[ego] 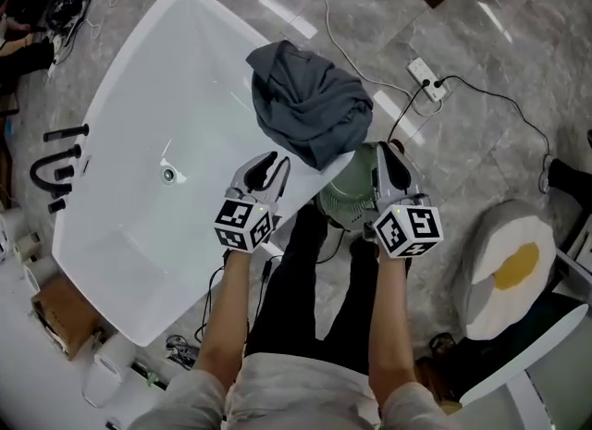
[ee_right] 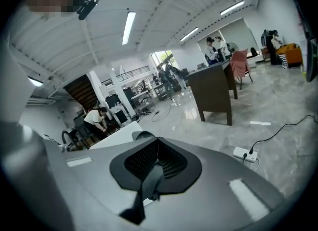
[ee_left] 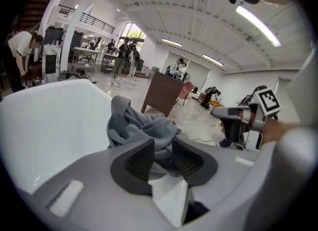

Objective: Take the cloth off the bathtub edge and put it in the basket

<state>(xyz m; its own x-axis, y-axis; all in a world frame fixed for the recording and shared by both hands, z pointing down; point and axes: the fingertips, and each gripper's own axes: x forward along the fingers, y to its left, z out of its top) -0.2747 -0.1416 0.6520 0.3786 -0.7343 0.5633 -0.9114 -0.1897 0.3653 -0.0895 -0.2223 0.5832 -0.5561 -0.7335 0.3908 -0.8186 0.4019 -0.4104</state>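
- The cloth (ego: 310, 100) lies bunched on the bathtub (ego: 139, 141) rim, at the tub's 3 o'clock side in the head view.
- The left gripper (ego: 271, 162) sits at the cloth's 7 o'clock with its jaws slightly spread. The cloth shows in the gap beyond them, and nothing is pinched yet.
- The right gripper (ego: 388, 153), at the cloth's 5 o'clock, has its jaws pressed together and holds nothing.
- To do the step well, open the left jaws wider and drive them into a thick fold, not a loose edge. Close firmly, then lift clear of the rim so nothing drags.
- The basket (ego: 347, 192) stands on the floor at the cloth's 6 o'clock, between the grippers, so the carry looks short.
- Count: one cloth, one basket, one bathtub, two grippers.
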